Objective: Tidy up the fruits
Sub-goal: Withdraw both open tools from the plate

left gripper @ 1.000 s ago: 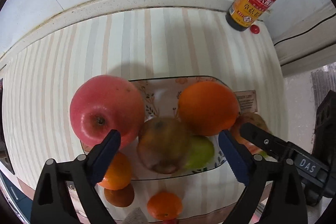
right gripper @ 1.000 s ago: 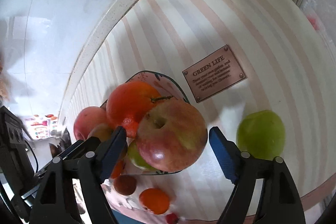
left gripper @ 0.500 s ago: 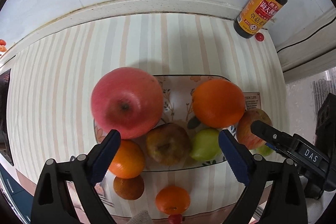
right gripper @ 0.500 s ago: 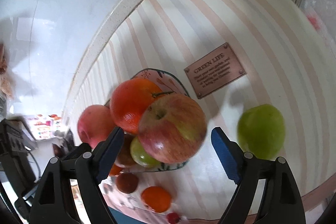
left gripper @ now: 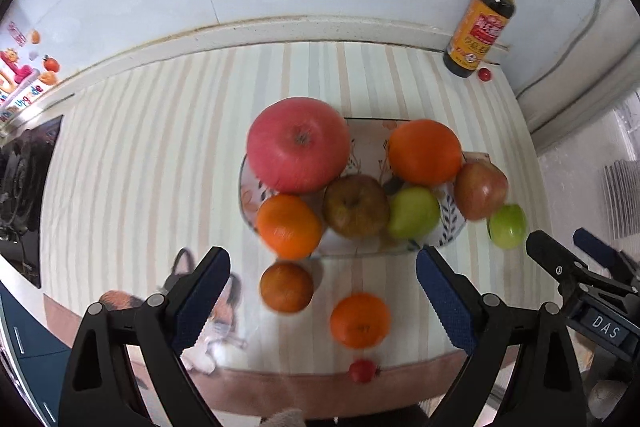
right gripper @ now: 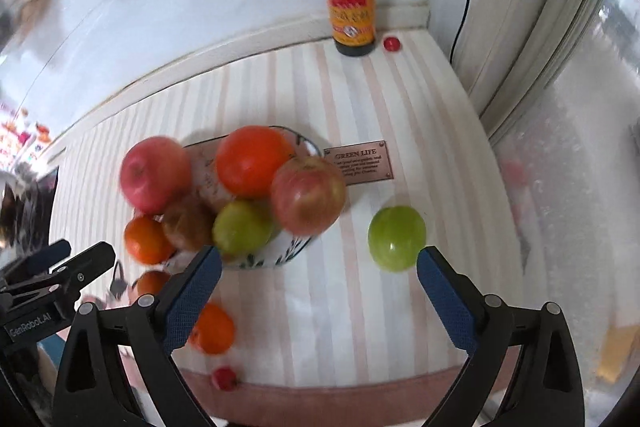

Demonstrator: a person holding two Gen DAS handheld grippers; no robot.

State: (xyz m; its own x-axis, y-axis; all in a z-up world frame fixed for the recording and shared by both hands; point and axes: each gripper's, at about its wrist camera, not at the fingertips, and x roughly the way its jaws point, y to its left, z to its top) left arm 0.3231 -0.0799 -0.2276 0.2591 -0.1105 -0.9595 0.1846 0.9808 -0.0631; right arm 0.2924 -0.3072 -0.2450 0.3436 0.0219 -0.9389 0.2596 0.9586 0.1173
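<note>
I am working partway through gathering the fruit: the plate is carrying a big red apple, a large orange, a brownish apple, a green pear and a red-green apple perched on its right rim, with a mandarin at its near left edge. I judge that several pieces are waiting loose on the striped worktop: a green apple, a dark orange, a bright orange and a small red fruit by the near edge.

I am holding both pairs of jaws spread wide and gripping nothing. My left gripper is hovering above the near side of the plate; the dark orange and the bright orange are lying between its jaws but below and ahead of the tips, not touched. My right gripper is hanging over bare worktop; the green apple is sitting just ahead of it, towards the right jaw, apart from the plate.

The next move, I think, is calling for my right jaws to shift right and drop so the green apple is centred between them, closing gently on its round sides. The plate is crowded, so I am expecting placement to need care lest the rim apple roll off.
</note>
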